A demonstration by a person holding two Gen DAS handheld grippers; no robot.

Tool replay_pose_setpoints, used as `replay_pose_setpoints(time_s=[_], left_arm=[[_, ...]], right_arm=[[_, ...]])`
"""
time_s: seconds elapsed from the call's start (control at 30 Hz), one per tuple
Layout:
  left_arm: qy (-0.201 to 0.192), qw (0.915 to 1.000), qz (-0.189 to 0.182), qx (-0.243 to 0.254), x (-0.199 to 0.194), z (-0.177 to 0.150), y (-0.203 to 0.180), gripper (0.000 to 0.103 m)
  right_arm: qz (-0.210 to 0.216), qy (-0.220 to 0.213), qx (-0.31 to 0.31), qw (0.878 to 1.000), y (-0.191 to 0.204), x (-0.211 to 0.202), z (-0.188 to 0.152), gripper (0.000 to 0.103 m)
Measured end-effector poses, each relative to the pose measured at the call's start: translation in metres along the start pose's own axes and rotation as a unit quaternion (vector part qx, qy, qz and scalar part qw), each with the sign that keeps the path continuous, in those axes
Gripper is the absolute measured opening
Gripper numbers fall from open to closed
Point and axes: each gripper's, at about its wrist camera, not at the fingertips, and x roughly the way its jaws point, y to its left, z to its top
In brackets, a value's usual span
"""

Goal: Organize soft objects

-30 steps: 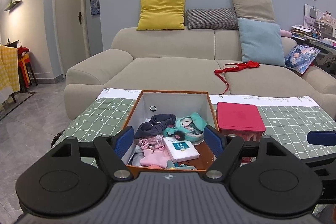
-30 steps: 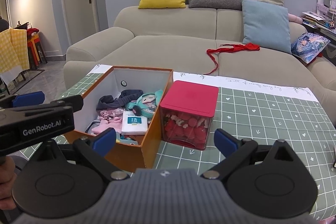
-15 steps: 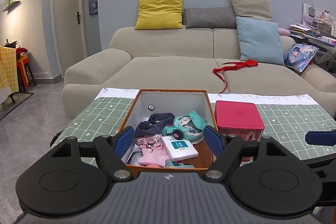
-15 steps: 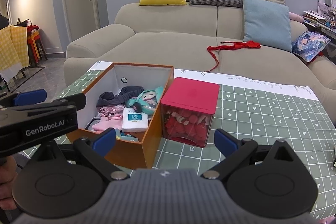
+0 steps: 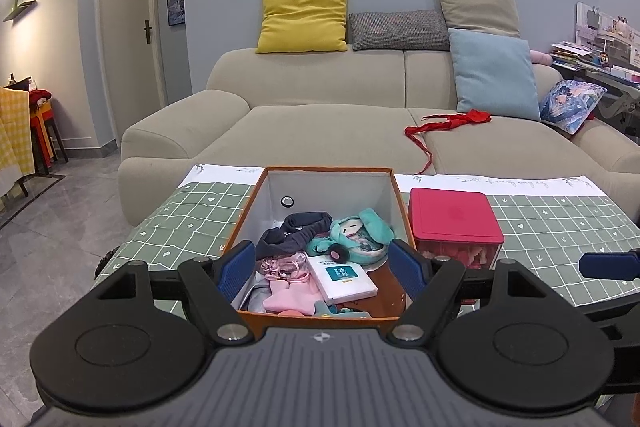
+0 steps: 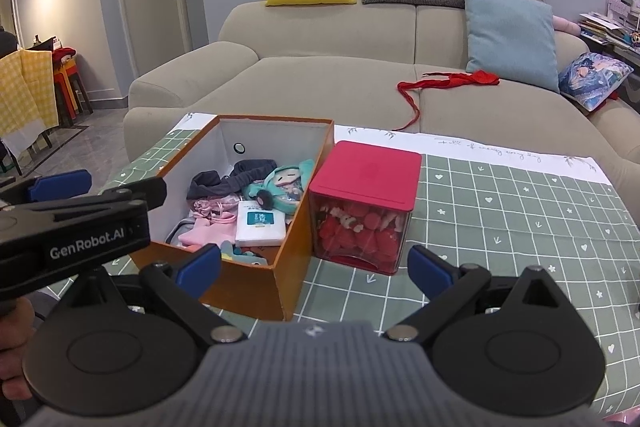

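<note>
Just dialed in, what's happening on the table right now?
Nothing is being handled at this moment. A person holds the left gripper and the right gripper above the near edge of the green checked tablecloth, both open and empty. In front of them stands an open orange box holding soft items: a teal plush doll, a dark headband, pink pieces and a white packet. A clear container with a red lid stands right beside it, lid on.
</note>
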Motion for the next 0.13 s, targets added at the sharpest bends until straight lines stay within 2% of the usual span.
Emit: replay_pose_setpoints(time_s=[0.13], left_arm=[[0.000, 1.0000, 0.000, 0.002, -0.0001, 0.0003, -0.0005, 0.089]], right_arm=[[0.001, 0.002, -0.001, 1.000, 0.0005, 0.0006, -0.0004, 0.098]])
